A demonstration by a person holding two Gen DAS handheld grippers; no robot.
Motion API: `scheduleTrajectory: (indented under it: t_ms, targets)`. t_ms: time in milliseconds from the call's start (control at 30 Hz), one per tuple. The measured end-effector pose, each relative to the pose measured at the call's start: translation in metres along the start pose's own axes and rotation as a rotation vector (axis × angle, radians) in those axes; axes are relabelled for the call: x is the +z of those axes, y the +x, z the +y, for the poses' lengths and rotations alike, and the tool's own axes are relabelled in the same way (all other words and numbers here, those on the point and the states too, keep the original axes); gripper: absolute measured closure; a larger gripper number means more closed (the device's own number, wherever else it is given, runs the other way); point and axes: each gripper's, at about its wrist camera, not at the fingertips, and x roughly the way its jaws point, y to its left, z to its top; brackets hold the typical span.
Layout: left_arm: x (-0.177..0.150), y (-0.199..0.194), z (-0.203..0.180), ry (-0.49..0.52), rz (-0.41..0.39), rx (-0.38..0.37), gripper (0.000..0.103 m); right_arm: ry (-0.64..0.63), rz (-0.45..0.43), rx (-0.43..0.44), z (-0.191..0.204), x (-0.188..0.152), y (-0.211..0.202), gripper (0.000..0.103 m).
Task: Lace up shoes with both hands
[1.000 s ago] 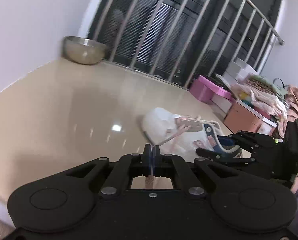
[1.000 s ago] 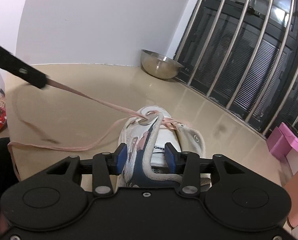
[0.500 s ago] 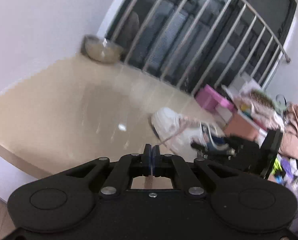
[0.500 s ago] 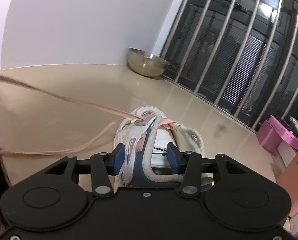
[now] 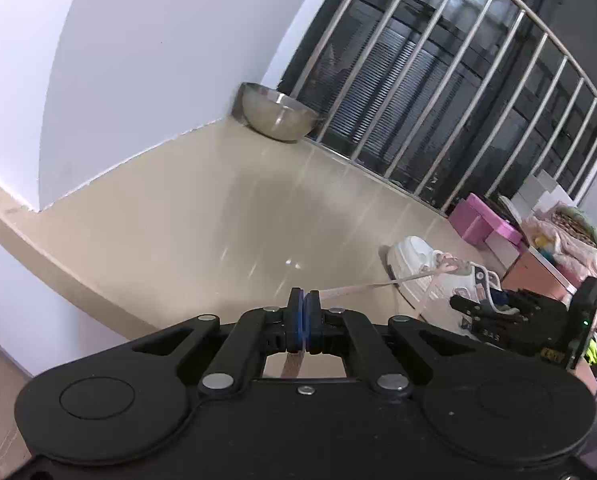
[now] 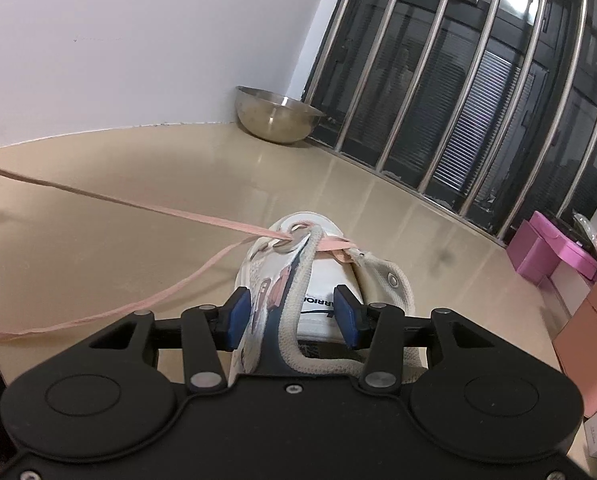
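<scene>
A white sneaker point(image 6: 338, 276) lies on the beige floor, toe pointing away. A pink lace point(image 6: 138, 204) runs taut from its front eyelet off to the left. My left gripper point(image 5: 304, 322) is shut on that pink lace point(image 5: 362, 286), well to the left of the sneaker point(image 5: 422, 266). My right gripper point(image 6: 293, 312) stands with jaws apart around the sneaker's collar and tongue; I cannot tell whether the pads press on it. It also shows in the left wrist view point(image 5: 510, 316). A second stretch of lace point(image 6: 118, 310) lies slack on the floor.
A steel bowl point(image 6: 278, 114) sits in the far corner by the white wall. A metal railing point(image 6: 478, 92) runs along the back. Pink boxes point(image 6: 550, 252) and piled cartons and clothes point(image 5: 558, 240) stand at the right. The floor steps down at the left point(image 5: 58, 248).
My left gripper has pulled the lace further left and away from the sneaker, drawing it taut; the sneaker now looks smaller and further right. My right gripper stays at the sneaker's collar.
</scene>
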Motion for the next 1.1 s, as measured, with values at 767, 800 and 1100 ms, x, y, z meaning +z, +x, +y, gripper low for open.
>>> scheduleTrajectory:
  t_ms: [767,800,1100]
  targets:
    - [-0.047,0.129,-0.117,0.488,0.245,-0.047,0.055,0.400,-0.016,0.256,-0.064,-0.001,-0.050,0.062]
    - [-0.049,0.135,-0.120,0.522,0.265,-0.028,0.055,0.368,-0.024,0.249,-0.059,0.003,-0.054,0.062]
    - [-0.025,0.136,-0.102,0.307,0.236,-0.044,0.103,0.319,-0.044,0.152,-0.058,0.001,-0.074,0.062]
